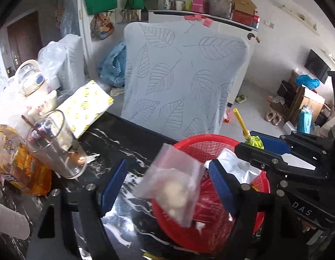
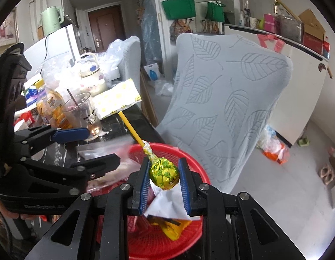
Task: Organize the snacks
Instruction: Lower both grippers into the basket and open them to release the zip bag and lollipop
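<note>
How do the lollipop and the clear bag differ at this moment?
The lollipop is wrapped in shiny yellow-green foil on a yellow stick; the clear bag is see-through, with a pale lump inside. The lollipop sits sharp between the right gripper fingers, seemingly held; the bag is blurred between the open left gripper fingers, touching neither. The lollipop is compact; the bag is wide and flat. Both are over the red basket.

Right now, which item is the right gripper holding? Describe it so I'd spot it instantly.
Find the red mesh basket on the black marble table. Above it, the right gripper pinches a lollipop. Its crinkly yellow-green wrapper and long yellow stick set it apart from the flat packets below.
</note>
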### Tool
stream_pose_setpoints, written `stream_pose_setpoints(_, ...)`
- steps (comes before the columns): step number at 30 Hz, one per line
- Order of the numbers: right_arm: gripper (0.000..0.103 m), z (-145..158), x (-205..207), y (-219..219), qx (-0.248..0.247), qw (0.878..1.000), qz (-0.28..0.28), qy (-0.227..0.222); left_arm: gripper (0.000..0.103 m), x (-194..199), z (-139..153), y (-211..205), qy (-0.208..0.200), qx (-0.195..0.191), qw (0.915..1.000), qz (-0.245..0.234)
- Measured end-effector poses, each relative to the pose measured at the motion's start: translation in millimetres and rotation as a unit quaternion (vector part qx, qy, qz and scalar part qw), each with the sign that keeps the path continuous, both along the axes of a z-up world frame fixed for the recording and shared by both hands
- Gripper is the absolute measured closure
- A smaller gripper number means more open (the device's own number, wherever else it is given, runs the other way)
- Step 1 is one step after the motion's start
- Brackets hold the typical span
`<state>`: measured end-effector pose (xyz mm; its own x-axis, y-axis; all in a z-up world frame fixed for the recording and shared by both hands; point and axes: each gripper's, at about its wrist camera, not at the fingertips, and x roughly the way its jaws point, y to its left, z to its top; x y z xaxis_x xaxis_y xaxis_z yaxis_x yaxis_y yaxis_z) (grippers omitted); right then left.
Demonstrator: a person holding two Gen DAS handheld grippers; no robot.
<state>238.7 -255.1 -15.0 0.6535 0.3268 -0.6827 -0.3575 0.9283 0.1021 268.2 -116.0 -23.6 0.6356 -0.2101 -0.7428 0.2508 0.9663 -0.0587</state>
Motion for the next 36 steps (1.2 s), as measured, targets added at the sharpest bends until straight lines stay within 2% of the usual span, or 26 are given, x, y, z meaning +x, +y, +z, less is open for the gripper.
stream_pose_setpoints(11,0.077,-6.4,13.9,14.8,0.005,1.0,0.019,0.008,0.026,2.5,3.9,19.0,-0.002,-0.007,0.9996,0.027)
stream_pose_setpoints(15,0.066,-6.7,18.9,18.5,0.0,1.0,0.019,0.006,0.026,2.7,3.7,24.1,0.001,-0.013,0.9993,0.034)
stream_pose_setpoints(20,0.066,-8.3,18.2,19.9,0.0,1.0,0.02,0.012,0.026,0.2,6.6,27.4,-0.002,-0.022,0.9991,0.036)
stream_pose_setpoints(36,0.066,18.0,-14.9,0.7,0.0,1.0,0.002,-0.009,0.026,-22.4,27.9,5.7,-0.03,-0.025,0.9992,0.0)
